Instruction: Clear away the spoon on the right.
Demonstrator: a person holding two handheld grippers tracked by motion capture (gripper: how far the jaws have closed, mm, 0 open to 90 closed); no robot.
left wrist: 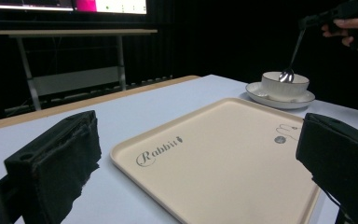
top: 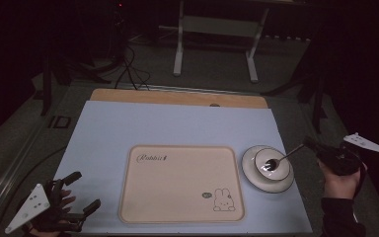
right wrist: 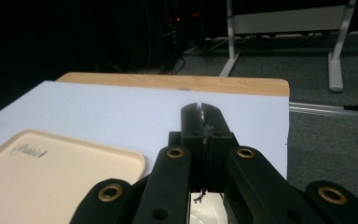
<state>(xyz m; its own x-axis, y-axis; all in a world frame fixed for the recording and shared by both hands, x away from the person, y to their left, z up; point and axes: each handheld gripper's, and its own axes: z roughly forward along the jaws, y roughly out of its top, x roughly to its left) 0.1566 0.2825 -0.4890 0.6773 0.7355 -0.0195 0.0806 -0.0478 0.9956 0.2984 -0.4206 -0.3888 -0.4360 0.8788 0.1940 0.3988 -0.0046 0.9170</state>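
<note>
Black tool [right wrist: 200, 108] arms — brass-ringed holes, dark sleeve [top: 340, 217].

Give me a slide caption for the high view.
Right claw holds a spoon in the bowl beside an empty tray; left claw open.

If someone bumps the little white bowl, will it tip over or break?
Probably not tip easily: the bowl looks low and wide and sits in a saucer. It seems glazed ceramic, so likely slippery and breakable if dropped. The spoon, held by the right gripper, dips inside, so a push might rattle it.
</note>
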